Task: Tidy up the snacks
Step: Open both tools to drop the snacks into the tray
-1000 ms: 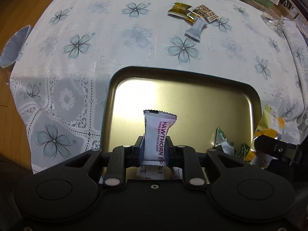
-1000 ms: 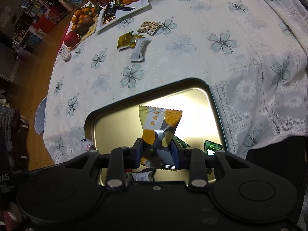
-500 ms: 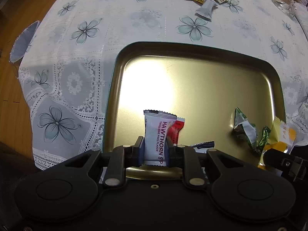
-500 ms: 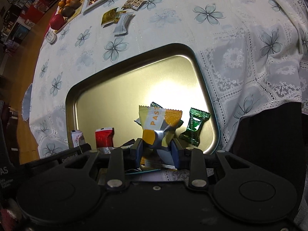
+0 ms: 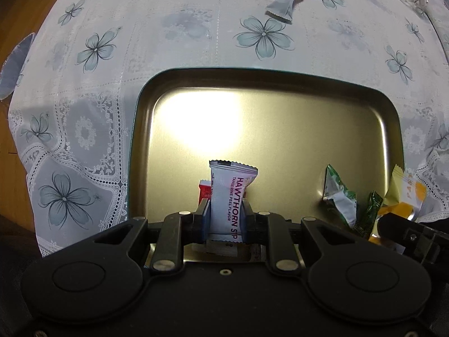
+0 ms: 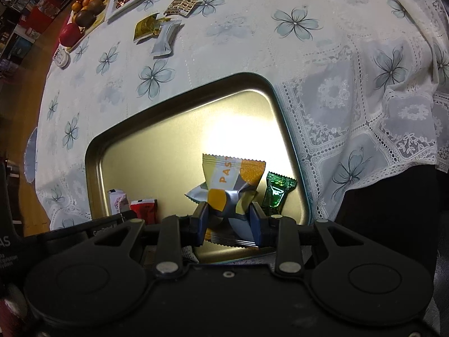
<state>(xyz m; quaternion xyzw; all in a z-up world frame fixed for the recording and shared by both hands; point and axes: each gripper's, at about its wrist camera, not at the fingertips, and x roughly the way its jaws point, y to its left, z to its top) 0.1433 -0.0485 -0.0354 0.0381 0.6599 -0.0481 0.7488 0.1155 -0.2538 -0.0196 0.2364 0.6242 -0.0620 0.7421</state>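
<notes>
Left gripper (image 5: 226, 213) pinched the white hawthorn packet (image 5: 228, 196) mid-body, right gripper (image 6: 228, 219) pinched the crumpled orange packet (image 6: 233, 185), both over the gold tray (image 5: 280, 84). Packets looked light, soft, slick; a mid-body grip seemed best.

The table (image 5: 174, 64) is covered by a flowered lace cloth (image 6: 336, 106); a gold tray (image 5: 280, 84), loose snack packets (image 6: 164, 39) and fruit (image 6: 87, 8) are carried on it.
</notes>
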